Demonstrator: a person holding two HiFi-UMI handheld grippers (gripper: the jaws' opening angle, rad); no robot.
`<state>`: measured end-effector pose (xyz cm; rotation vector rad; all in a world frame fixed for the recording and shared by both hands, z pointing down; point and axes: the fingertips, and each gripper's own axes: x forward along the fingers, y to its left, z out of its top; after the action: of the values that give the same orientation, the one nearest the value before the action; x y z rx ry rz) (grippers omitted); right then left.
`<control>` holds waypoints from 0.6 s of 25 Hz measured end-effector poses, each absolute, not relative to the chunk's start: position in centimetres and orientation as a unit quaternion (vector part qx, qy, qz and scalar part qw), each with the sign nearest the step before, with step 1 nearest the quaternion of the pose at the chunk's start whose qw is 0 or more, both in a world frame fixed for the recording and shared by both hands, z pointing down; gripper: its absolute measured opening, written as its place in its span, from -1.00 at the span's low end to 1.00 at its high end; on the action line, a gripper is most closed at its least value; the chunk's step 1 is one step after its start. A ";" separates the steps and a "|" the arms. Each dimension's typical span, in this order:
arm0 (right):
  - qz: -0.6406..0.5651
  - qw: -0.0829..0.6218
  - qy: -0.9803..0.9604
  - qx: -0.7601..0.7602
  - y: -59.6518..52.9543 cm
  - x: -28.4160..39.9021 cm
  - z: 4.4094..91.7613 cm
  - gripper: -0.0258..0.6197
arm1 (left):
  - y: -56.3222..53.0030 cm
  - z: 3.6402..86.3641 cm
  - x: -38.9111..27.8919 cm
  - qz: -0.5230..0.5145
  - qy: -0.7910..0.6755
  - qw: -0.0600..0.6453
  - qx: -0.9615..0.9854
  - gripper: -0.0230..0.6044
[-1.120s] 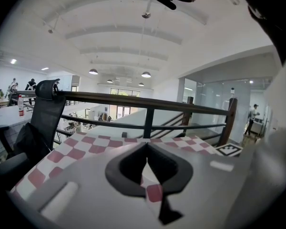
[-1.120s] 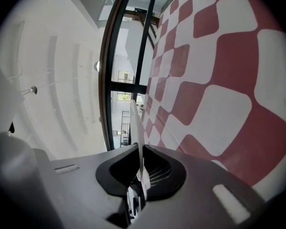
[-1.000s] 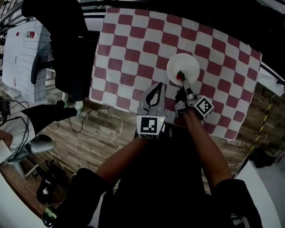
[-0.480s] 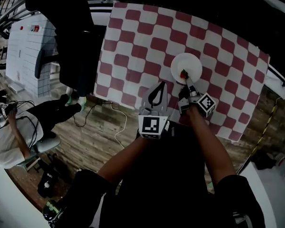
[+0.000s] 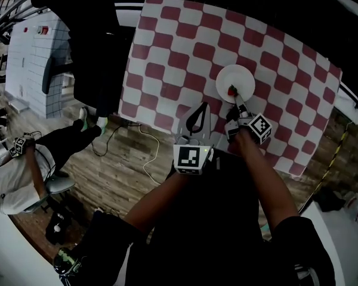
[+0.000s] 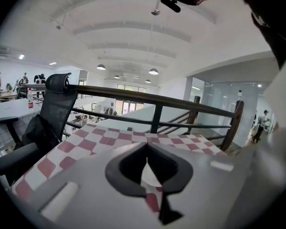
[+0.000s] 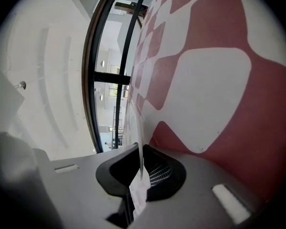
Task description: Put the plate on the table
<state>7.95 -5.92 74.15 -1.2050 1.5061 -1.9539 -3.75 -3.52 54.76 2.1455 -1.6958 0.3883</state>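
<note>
— Change since a second ago, head view first?

— Little. The plate (image 5: 235, 82) lies over the same far-right part of the checked table (image 5: 173, 40). The whole picture has slid a bit (the head turned, I think, not the plate). The right gripper (image 5: 233, 95) stays clamped on the plate's near rim. The left gripper (image 5: 197, 117) hangs closed and empty over the table's near edge. A seated person (image 5: 18, 177) at lower left has come further into view.

— So for the task?

— The plate looks down on the table or just above it. I judge the placing nearly done, with only the release left.

— Left gripper view?

— The left gripper (image 6: 146, 149) has its jaws together with nothing between them, and the checked table (image 6: 100, 137) lies beyond.

— Right gripper view?

— The right gripper (image 7: 140, 178) pinches the plate (image 7: 139, 191), seen edge-on, with the table (image 7: 205, 89) close beside it. Whether they touch I cannot tell.

— Any writing?

— None readable. There are square black-and-white markers on both cubes (image 5: 192, 158), and a red label (image 5: 43, 31) on a white cabinet (image 5: 33, 58) at the left, too small to read.
</note>
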 end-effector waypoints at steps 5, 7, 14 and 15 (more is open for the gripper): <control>-0.704 0.189 0.526 -0.438 -5.4 7.5 74.9 -0.87 | -2.9 54.9 -4.7 0.139 -0.606 0.191 0.759 -0.90; -0.704 0.189 0.523 -0.442 -5.3 7.6 75.0 -0.87 | -2.8 54.8 -5.0 0.138 -0.608 0.190 0.758 -0.90; -0.720 0.169 0.507 -0.443 -5.1 7.5 75.3 -0.85 | -3.3 53.9 -4.6 0.145 -0.596 0.181 0.769 -0.90; -0.722 0.166 0.505 -0.444 -5.2 7.5 75.3 -0.85 | -3.4 54.0 -4.4 0.142 -0.595 0.184 0.769 -0.90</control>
<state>7.50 -5.21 75.30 -1.2642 1.4369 -2.0548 -4.38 -3.39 54.02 2.1689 -1.6792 0.3998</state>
